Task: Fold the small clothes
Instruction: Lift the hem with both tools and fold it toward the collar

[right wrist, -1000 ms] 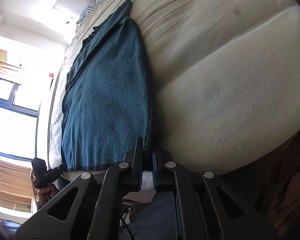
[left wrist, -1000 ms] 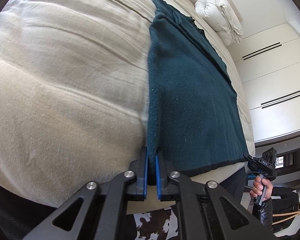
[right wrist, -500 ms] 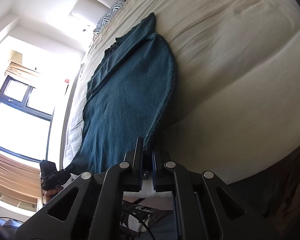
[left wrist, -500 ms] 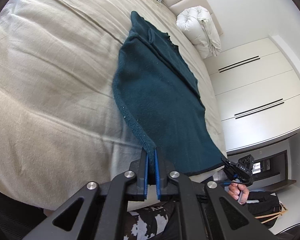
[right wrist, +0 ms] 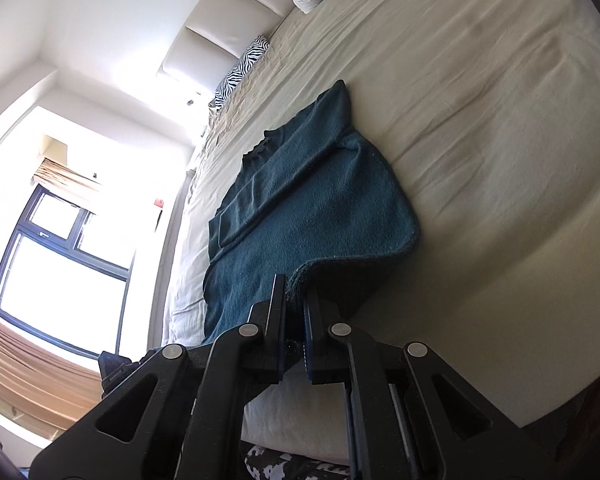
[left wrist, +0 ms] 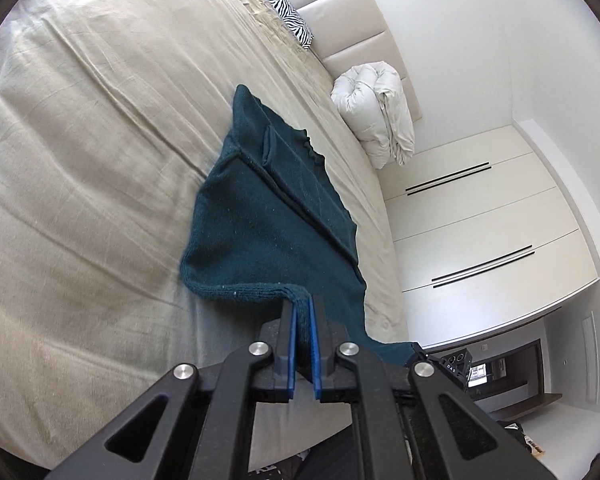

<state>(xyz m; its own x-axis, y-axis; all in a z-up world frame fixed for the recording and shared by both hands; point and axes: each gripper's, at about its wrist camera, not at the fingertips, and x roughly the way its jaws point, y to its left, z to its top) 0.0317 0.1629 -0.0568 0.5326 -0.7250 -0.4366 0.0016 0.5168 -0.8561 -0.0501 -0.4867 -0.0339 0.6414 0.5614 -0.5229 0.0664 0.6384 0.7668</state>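
The sweater (left wrist: 268, 216) is lying lengthwise on the bed (left wrist: 92, 152), its far end with the collar flat on the sheet and one sleeve already folded in across the body. Its near hem is hanging raised off the sheet, each corner pinched in a gripper. The left gripper (left wrist: 303, 320) is clamping one hem corner, jaws nearly together with only the knit between them. The right gripper (right wrist: 296, 300) is gripping the other corner the same way, its jaws closed down on the thick edge. Judging from this, the side folds look done and the lengthwise fold is just beginning: the hem needs carrying toward the collar, laying down, then releasing. A rolled duvet (left wrist: 380, 112) and zebra pillow (left wrist: 284, 20) are sitting by the headboard (left wrist: 352, 20).
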